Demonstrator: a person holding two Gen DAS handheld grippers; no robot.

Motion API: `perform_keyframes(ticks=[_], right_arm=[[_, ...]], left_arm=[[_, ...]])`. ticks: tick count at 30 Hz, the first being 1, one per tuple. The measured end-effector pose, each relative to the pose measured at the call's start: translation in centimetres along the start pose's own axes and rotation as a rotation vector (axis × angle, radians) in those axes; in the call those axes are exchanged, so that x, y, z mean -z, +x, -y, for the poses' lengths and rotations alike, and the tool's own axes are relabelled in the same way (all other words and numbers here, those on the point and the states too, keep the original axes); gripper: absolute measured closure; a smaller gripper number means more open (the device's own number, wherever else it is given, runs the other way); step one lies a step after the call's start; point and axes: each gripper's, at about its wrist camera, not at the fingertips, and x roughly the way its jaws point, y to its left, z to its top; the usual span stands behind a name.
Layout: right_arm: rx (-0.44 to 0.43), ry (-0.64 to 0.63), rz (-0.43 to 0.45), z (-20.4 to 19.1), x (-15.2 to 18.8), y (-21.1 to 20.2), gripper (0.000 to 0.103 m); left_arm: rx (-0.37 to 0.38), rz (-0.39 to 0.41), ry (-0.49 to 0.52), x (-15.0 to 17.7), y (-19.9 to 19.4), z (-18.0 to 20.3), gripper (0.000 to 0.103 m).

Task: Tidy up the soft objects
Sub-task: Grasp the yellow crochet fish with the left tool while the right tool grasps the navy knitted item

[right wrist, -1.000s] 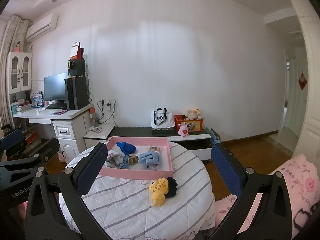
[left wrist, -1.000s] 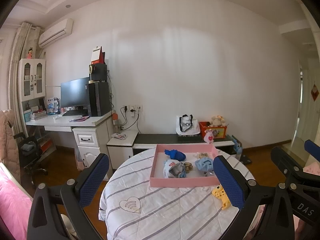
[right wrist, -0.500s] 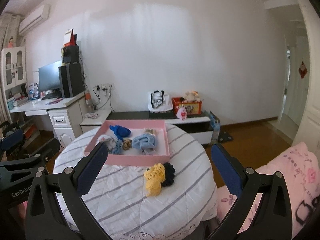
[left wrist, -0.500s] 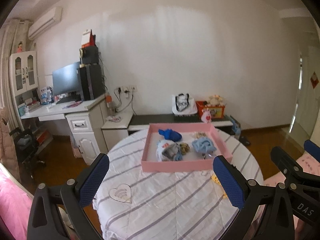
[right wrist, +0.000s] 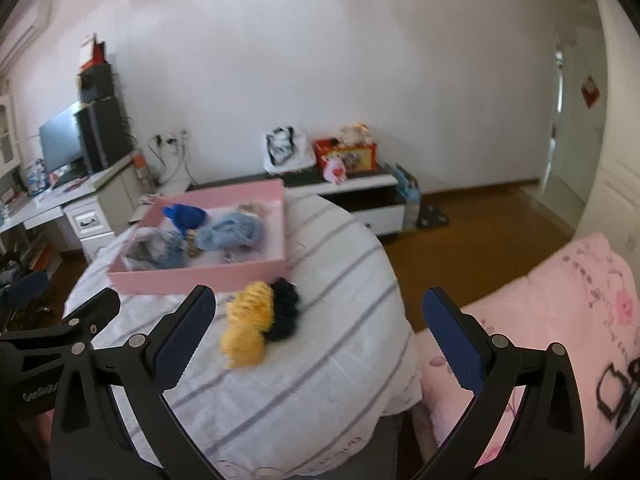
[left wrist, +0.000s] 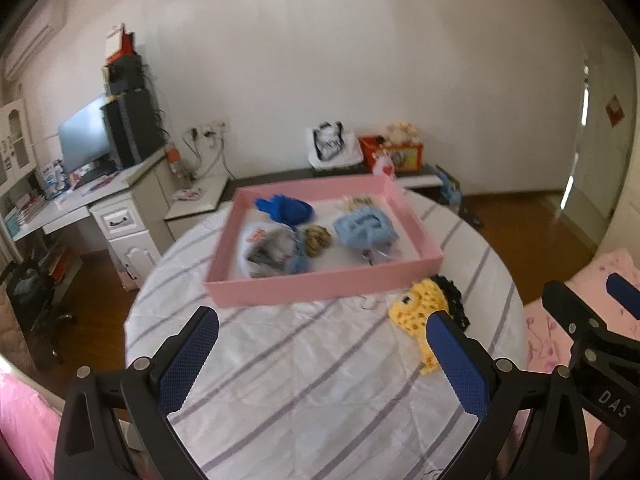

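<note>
Lettering "DAS" marks the right gripper (left wrist: 600,312), its jaws spread empty.

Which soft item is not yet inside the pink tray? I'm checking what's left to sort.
The yellow knitted piece with its black part: it lies on the striped tablecloth outside the pink tray, while the blue ones lie inside.

White wall (left wrist: 320,60), wooden floor (right wrist: 480,220), white desk (left wrist: 100,196) at left.

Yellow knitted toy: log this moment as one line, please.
yellow knitted toy on table, outside pink tray | black knitted piece touching it | left tool open, empty | right tool open, empty
</note>
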Motion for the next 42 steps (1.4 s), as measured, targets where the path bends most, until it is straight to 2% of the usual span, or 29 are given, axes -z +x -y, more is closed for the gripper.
perform_keyframes(ticks=[6,12,20,28,31,34,36,39,42], right_arm=[[0.040,0.073,-0.053,3.6,0.5,2.5,0.000],[0.088,0.117,-0.103,6.8,1.4,4.2,0.000],[0.145,0.160,-0.183,9.9,2.4,7.0,0.000],[0.131,0.143,-0.243,9.7,2.8,9.6,0.000],[0.128,0.129,-0.258,9.2,2.7,10.3,0.000],[0.124,0.117,-0.272,8.6,2.6,11.0,0.000],[0.120,0.112,-0.276,8.2,2.5,11.4,0.000],[0.105,0.093,-0.283,7.1,2.3,11.8,0.000],[0.087,0.064,-0.287,5.5,2.1,12.3,0.000]], left_arm=[[0.045,-0.075,0.058,-0.7,4.1,3.4,0.000],[0.037,-0.142,0.105,-0.9,8.5,6.4,0.000],[0.046,-0.228,0.089,-0.8,14.0,8.1,0.000],[0.052,-0.268,0.047,-0.5,17.5,7.7,0.000],[0.098,-0.282,0.006,-0.3,18.5,6.6,0.000],[0.140,-0.289,-0.025,-0.2,18.8,5.4,0.006],[0.154,-0.295,-0.043,0.0,18.8,4.4,0.015],[0.187,-0.311,-0.072,0.1,19.1,2.9,0.018],[0.176,-0.301,-0.078,0.1,19.0,1.6,0.019]])
